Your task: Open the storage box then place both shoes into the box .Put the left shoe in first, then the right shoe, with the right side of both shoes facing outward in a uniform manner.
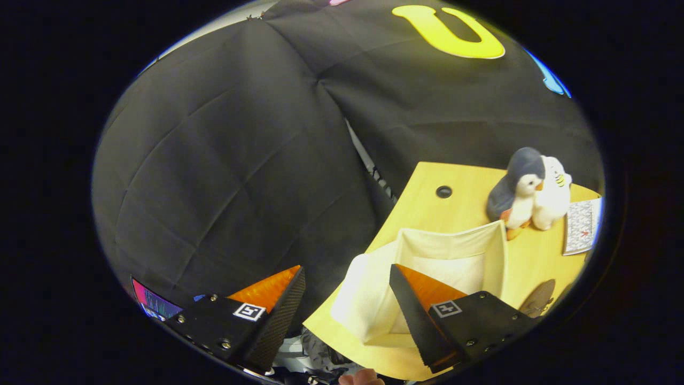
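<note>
we see the gripper point(347, 299) spread wide, empty; the soft cream fabric storage box point(454, 251) gapes behind its right finger.

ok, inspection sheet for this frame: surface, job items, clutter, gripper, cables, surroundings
Surface: light wooden table with a round dark grommet hole.
Job's things: cream storage box on the table, open at the top, inside looks empty; shoes: nothing seen.
Clutter: penguin plush and white plush side by side beyond the box; patterned card beside them; a dark brown object near the box, too cut off to identify.
Gripper: open, holding nothing, one finger in front of the box.
Cables: nothing seen.
Surroundings: black cloth wall.
</note>
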Motion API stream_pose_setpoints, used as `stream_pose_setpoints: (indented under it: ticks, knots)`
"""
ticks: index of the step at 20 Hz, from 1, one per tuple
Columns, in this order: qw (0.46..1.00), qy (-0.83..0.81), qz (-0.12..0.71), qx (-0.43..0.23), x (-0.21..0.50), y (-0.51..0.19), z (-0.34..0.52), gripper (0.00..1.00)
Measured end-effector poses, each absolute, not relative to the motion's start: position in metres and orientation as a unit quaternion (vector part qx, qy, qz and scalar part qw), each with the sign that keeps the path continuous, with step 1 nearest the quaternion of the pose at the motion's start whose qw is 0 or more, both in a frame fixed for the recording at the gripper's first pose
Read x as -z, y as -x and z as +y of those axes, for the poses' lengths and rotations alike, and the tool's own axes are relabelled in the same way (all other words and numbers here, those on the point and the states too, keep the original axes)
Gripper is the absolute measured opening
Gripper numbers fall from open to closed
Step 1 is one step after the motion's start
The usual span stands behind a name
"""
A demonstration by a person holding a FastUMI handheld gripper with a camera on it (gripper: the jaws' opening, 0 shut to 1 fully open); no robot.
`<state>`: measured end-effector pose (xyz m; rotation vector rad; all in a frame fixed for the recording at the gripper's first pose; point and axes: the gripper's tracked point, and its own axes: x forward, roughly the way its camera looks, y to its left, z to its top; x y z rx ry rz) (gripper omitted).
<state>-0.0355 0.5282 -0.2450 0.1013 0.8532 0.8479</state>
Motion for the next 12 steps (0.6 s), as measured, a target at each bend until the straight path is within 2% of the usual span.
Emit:
stream_pose_setpoints:
  ticks: [6, 12]
  knots:
    - [0.865, -0.059, 0.371, -0.333, 0.229, 0.001, 0.421, 0.97]
    - [0.890, -0.040, 0.373, -0.258, 0.267, -0.014, 0.310, 0.97]
